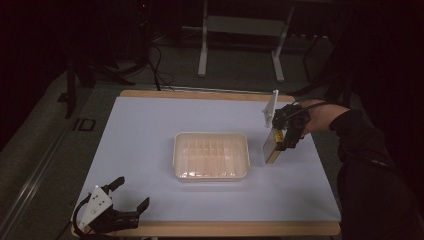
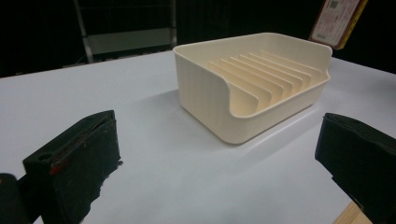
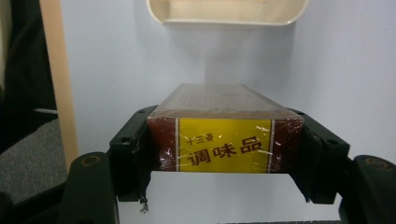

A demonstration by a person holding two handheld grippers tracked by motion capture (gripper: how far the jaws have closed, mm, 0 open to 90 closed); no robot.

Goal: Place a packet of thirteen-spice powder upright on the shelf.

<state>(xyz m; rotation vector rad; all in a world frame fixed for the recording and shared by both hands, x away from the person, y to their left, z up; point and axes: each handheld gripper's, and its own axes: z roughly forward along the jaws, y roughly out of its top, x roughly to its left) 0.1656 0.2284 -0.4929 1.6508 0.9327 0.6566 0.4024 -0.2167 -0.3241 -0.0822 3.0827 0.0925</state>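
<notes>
A cream ribbed tray [image 1: 211,156] sits at the middle of the pale table; its wall [image 2: 219,100] faces the left gripper view, and its rim [image 3: 224,19] lies at the top of the right gripper view. My right gripper [image 1: 280,145] hangs above the table just right of the tray, shut on a flat brown box with a yellow label [image 3: 224,140], also seen hanging on edge as the box [image 1: 270,148] and far off as the box [image 2: 337,18]. My left gripper [image 1: 127,195] rests at the table's front left corner, open, nothing between its jaws.
The white table top [image 1: 150,130] has a wooden edge [image 1: 210,229] along the front. A metal stand [image 1: 240,30] is on the floor behind the table. A person's dark sleeve [image 1: 370,150] reaches in from the right.
</notes>
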